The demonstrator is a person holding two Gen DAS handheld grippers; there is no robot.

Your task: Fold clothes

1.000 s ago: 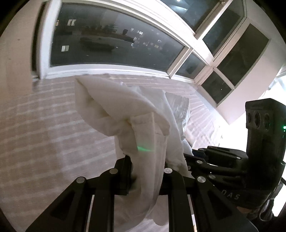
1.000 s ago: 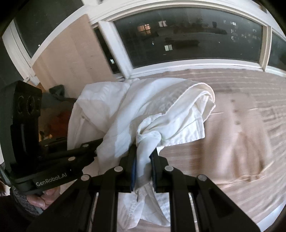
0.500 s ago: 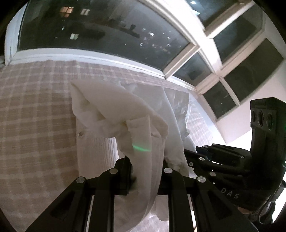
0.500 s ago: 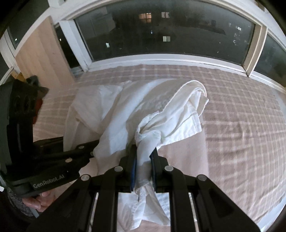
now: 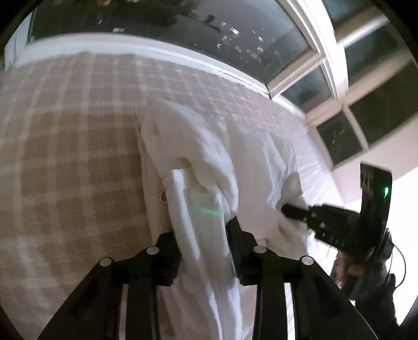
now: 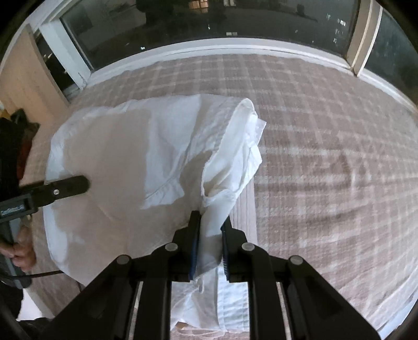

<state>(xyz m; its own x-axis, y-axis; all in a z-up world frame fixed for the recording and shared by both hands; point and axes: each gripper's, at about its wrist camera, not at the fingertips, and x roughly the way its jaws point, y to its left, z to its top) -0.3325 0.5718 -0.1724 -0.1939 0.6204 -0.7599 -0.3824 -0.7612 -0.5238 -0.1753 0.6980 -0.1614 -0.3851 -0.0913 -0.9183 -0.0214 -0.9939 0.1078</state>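
A crumpled white shirt (image 6: 146, 146) hangs between my two grippers just above a bed with a beige plaid cover (image 6: 326, 157). In the right wrist view my right gripper (image 6: 211, 225) is shut on a bunched fold of the shirt, and the cloth trails down between its fingers. The left gripper (image 6: 85, 183) shows edge-on at the shirt's far left. In the left wrist view my left gripper (image 5: 202, 230) is shut on a thick band of the same shirt (image 5: 209, 162). The right gripper (image 5: 287, 210) pokes into the cloth at the right.
A beige buttoned garment (image 5: 154, 188) lies flat on the plaid cover (image 5: 65, 157) under the shirt. Dark windows (image 6: 209, 23) with a white sill line the far side of the bed. A wooden panel (image 6: 18, 78) stands at the left. A person's hand (image 6: 21, 251) holds the left gripper.
Both grippers have tipped down toward the bed and moved apart. The shirt, bunched between them before, now stretches wider and sits lower over the cover.
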